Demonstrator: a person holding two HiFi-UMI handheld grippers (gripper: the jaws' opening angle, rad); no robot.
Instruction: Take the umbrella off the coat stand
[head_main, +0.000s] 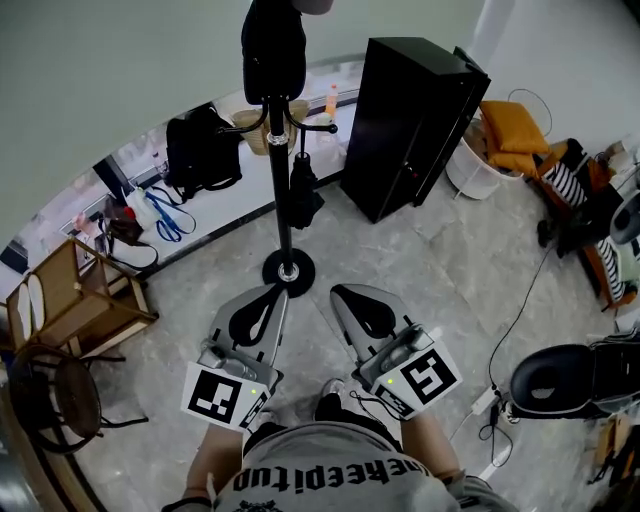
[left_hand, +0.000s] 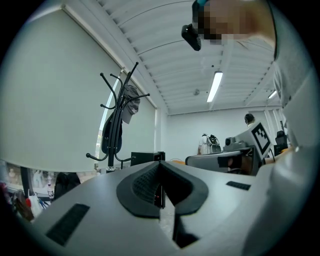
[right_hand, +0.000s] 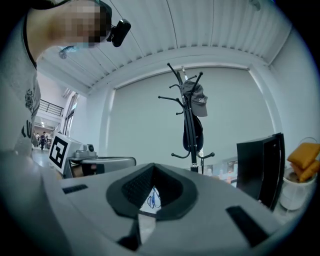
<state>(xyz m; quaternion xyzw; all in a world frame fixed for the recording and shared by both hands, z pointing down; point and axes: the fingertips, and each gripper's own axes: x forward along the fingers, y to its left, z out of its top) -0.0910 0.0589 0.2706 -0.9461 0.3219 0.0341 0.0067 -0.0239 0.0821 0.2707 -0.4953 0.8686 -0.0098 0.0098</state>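
Observation:
The black coat stand (head_main: 279, 150) rises just ahead of me on its round base (head_main: 288, 269). A folded black umbrella (head_main: 303, 190) hangs from a low hook right of the pole. Higher up hang a black bag (head_main: 272, 45) and a grey cap (right_hand: 195, 98). My left gripper (head_main: 268, 300) and right gripper (head_main: 350, 300) are held side by side, level, short of the base, both shut and empty. The stand (left_hand: 116, 127) is left of centre in the left gripper view, and the stand (right_hand: 191, 125) is right of centre in the right gripper view; there the umbrella is mostly hidden behind the jaws.
A tall black cabinet (head_main: 415, 120) stands right of the stand. Beyond it is a white bin (head_main: 470, 165) with orange cloth. A wooden rack (head_main: 75, 300) and a dark stool (head_main: 60, 390) are at the left. A black office chair (head_main: 560, 380) and cables lie at the right.

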